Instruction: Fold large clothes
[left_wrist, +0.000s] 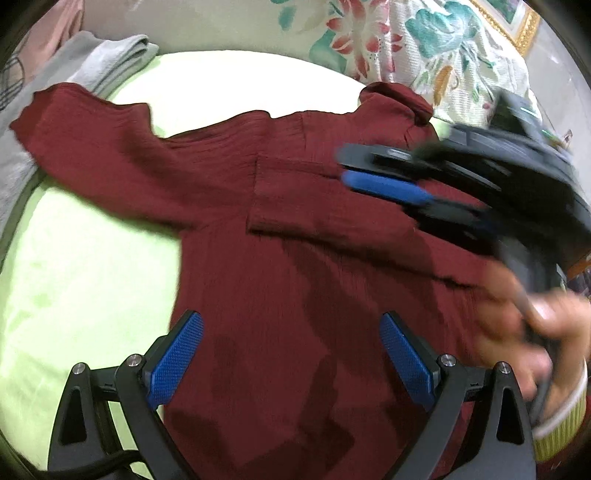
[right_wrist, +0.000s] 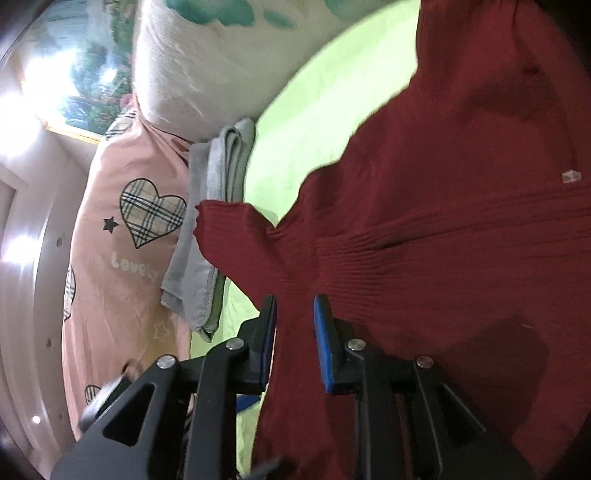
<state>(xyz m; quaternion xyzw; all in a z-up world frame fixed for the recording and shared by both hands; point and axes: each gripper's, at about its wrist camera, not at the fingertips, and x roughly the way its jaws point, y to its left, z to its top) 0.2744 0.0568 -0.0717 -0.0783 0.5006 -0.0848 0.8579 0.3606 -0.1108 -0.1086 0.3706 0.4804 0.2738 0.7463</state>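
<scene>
Lime-green bedding (left_wrist: 74, 288) covers the surface, with bare green showing at the left and upper middle of the left wrist view. A dark red sweater (left_wrist: 295, 258) lies spread across it, one sleeve reaching to the upper left, its cuff edge overlapping a folded grey towel (left_wrist: 107, 59). The other sleeve is folded in across the chest. Floral pillows (left_wrist: 424, 44) bound the top edge.

The left gripper (left_wrist: 291, 354) hovers over the sweater's lower body, fingers spread wide with nothing between them. The right gripper (right_wrist: 294, 325), blurred at the right of the left view in a hand (left_wrist: 524, 325), has its fingers slightly parted, red knit running between them; I cannot tell if the pads press it. A pink heart-print pillow (right_wrist: 129, 229) fills that view's left.
</scene>
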